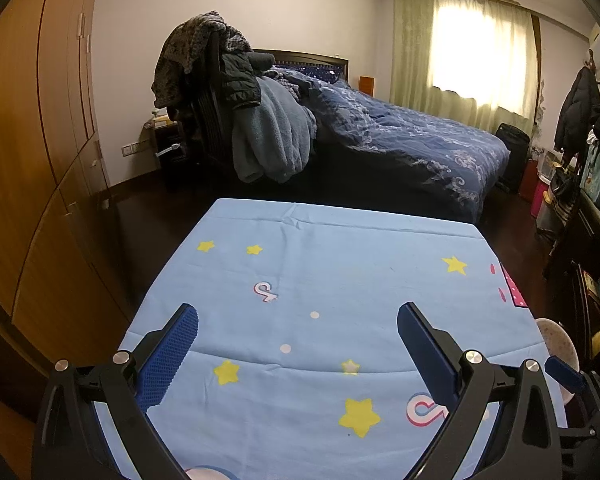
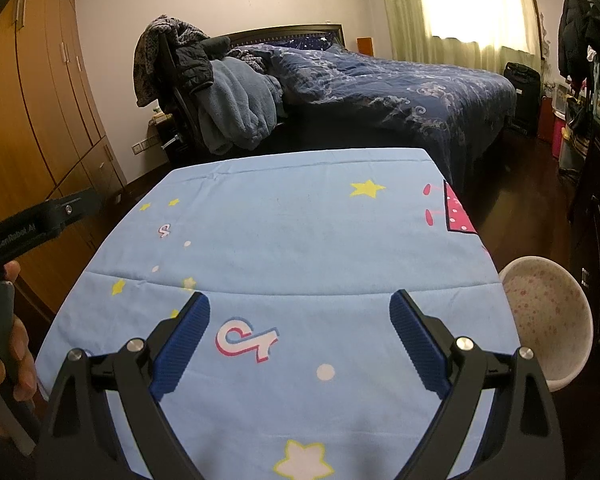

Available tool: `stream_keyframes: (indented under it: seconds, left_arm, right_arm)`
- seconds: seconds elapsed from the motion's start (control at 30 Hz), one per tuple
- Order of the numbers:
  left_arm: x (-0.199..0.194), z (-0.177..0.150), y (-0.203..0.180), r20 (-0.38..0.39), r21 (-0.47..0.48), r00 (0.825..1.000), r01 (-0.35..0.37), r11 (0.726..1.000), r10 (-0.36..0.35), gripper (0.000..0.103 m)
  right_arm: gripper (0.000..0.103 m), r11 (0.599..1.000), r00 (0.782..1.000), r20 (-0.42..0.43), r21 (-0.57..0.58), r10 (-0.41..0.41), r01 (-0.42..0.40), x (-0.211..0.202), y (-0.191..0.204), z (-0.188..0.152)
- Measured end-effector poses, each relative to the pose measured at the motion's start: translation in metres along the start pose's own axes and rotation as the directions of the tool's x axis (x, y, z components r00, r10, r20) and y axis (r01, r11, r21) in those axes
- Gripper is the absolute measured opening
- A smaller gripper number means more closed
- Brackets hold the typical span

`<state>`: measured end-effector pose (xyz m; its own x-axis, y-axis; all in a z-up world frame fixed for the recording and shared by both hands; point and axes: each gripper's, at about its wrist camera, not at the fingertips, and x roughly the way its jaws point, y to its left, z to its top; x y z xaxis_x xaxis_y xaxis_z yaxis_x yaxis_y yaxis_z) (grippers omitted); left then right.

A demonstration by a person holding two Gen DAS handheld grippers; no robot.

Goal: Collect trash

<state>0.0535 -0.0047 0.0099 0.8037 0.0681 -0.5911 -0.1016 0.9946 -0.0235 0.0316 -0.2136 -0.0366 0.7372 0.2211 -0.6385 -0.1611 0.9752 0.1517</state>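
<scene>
The left gripper (image 1: pixel 298 330), black-framed with blue ribbed pads, hangs over the near half of a table draped in a light blue cotton cloth (image 1: pixel 340 264) printed with yellow stars, white dots and pink-and-white loops; its fingers are spread wide apart with nothing between them. The right gripper (image 2: pixel 300 316), of the same build, hangs over the near right part of the same cloth (image 2: pixel 300 220), its fingers likewise wide apart and empty. No piece of trash can be made out on the cloth in either view. A round white plastic basin with a pink speckled inside (image 2: pixel 548 320) sits just beside the table's near right corner, below the cloth's edge, and shows in the left view as a sliver at the right edge (image 1: pixel 560 344). At the left of the right wrist view a hand (image 2: pixel 4 356) grips the dark handle of the other gripper. Beyond the table's far edge stand a bed with a dark blue patterned quilt (image 2: pixel 400 80) and a chair heaped with clothes (image 1: pixel 220 80).
</scene>
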Motion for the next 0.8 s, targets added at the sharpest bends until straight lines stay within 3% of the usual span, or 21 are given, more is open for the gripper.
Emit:
stream_keyframes:
  seconds: [0.8]
  left_arm:
    - [0.0042,-0.0025,-0.002,-0.017,-0.005,1.0,0.021,1.0,-0.021,0.099]
  right_arm:
    - [0.092,1.0,1.0,-0.005,0.0,0.005,-0.005,-0.0026,-0.0026,-0.0042]
